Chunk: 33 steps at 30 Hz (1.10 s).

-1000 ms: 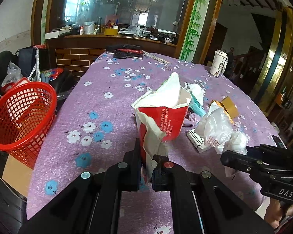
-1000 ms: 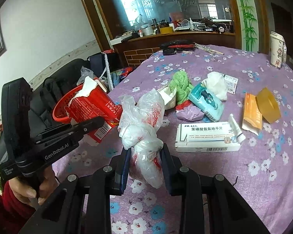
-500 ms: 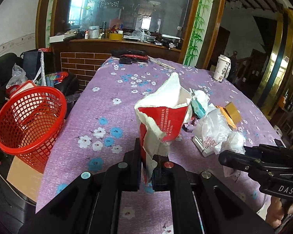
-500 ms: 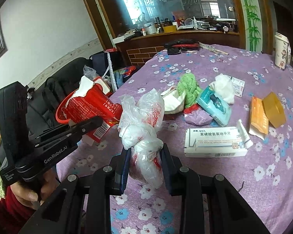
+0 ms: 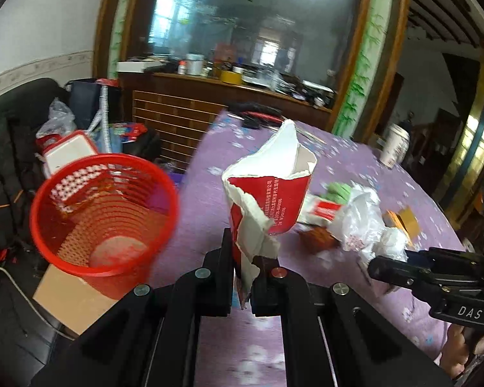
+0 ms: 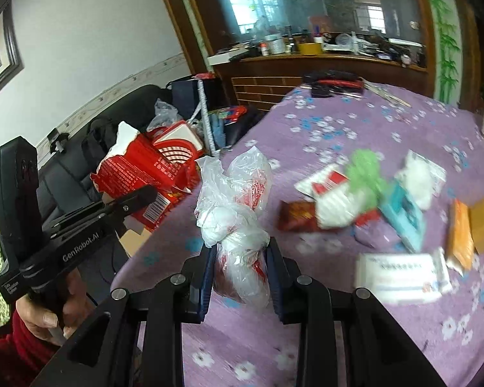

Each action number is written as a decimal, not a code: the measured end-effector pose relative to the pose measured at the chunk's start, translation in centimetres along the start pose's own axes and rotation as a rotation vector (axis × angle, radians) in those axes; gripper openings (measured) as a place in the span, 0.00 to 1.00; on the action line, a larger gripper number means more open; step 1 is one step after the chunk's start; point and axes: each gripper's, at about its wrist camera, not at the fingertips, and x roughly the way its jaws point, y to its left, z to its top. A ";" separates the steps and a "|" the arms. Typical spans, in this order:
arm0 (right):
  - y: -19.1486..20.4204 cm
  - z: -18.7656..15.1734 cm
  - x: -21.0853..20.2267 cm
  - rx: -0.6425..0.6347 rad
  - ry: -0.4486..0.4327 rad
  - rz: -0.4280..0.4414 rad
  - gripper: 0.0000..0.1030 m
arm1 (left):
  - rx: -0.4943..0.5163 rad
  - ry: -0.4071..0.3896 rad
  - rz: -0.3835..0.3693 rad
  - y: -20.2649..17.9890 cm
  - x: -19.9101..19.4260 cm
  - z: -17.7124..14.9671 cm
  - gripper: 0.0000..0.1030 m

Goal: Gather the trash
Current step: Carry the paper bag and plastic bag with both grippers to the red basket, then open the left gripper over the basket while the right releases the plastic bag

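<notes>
A: What has changed for you in the last second?

B: You have swung both grippers off the table toward its left edge. The red basket now fills the left of your left wrist view, much nearer than it was, and the pile of leftover trash has slid to the right and blurred. That puts you close to the drop.

A: What are you holding?

B: Your left gripper is clamped on the bottom edge of the torn red carton, which stands upright above the purple tablecloth, just right of the basket and not yet over it. Your right gripper is pinched around the knotted plastic bag, lifted over the table's near edge.

A: And the pose?

B: Both tools point forward, roughly level, the left one ahead and to the left of the right.
</notes>
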 end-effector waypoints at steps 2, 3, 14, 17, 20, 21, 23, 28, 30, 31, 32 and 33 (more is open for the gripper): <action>1.1 1.2 1.0 -0.015 0.009 0.017 0.31 | -0.023 -0.010 0.027 2.0 -0.3 0.7 0.06; 1.6 1.8 1.4 -0.022 0.013 0.024 0.31 | -0.035 -0.014 0.043 3.0 -0.4 1.1 0.06; 7.3 8.2 9.6 -0.061 0.078 0.114 0.31 | -0.127 0.016 0.184 12.4 1.2 3.3 0.06; 8.2 9.4 12.3 -0.069 0.098 0.113 0.32 | -0.143 0.030 0.201 13.9 2.0 3.2 0.07; 8.6 10.2 14.6 -0.046 0.123 0.135 0.32 | -0.152 0.039 0.211 14.8 2.7 3.2 0.06; 8.7 10.2 15.1 -0.045 0.126 0.136 0.32 | -0.154 0.041 0.214 14.9 2.8 3.2 0.06; 9.1 10.6 16.5 -0.038 0.138 0.141 0.33 | -0.158 0.041 0.218 15.4 3.2 3.3 0.06; 9.9 10.9 17.7 -0.041 0.128 0.143 0.50 | -0.184 0.044 0.228 16.3 3.8 3.3 0.51; 9.9 10.8 17.2 -0.045 0.116 0.157 0.51 | -0.182 0.023 0.240 16.3 3.4 3.3 0.57; 9.8 10.7 16.7 -0.045 0.108 0.155 0.51 | -0.174 0.018 0.246 16.3 3.2 3.4 0.57; 9.5 10.6 16.3 -0.043 0.102 0.152 0.51 | -0.171 0.014 0.248 16.2 3.1 3.3 0.57; 9.2 10.4 15.6 -0.041 0.093 0.152 0.51 | -0.172 0.010 0.246 16.0 2.8 3.2 0.57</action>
